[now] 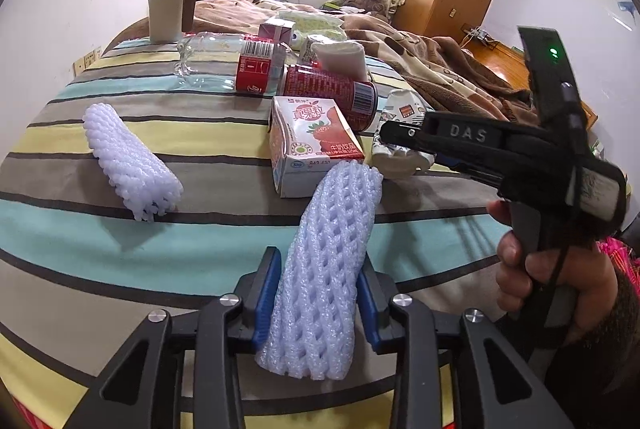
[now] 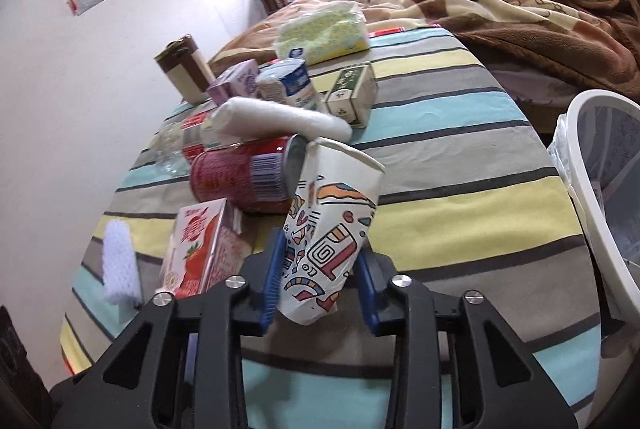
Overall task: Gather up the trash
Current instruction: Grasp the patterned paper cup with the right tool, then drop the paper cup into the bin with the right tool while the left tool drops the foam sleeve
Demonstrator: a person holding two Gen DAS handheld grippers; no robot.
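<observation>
Your left gripper [image 1: 318,303] has its jaws clamped on a white foam fruit net [image 1: 328,261], low in the centre of the left wrist view, over the striped counter [image 1: 80,229]. Your right gripper [image 2: 320,285] has its jaws clamped on a patterned paper cup [image 2: 328,225], squashed and tilted, mid-frame in the right wrist view; a white mesh bin [image 2: 600,189] stands at the right edge.
</observation>
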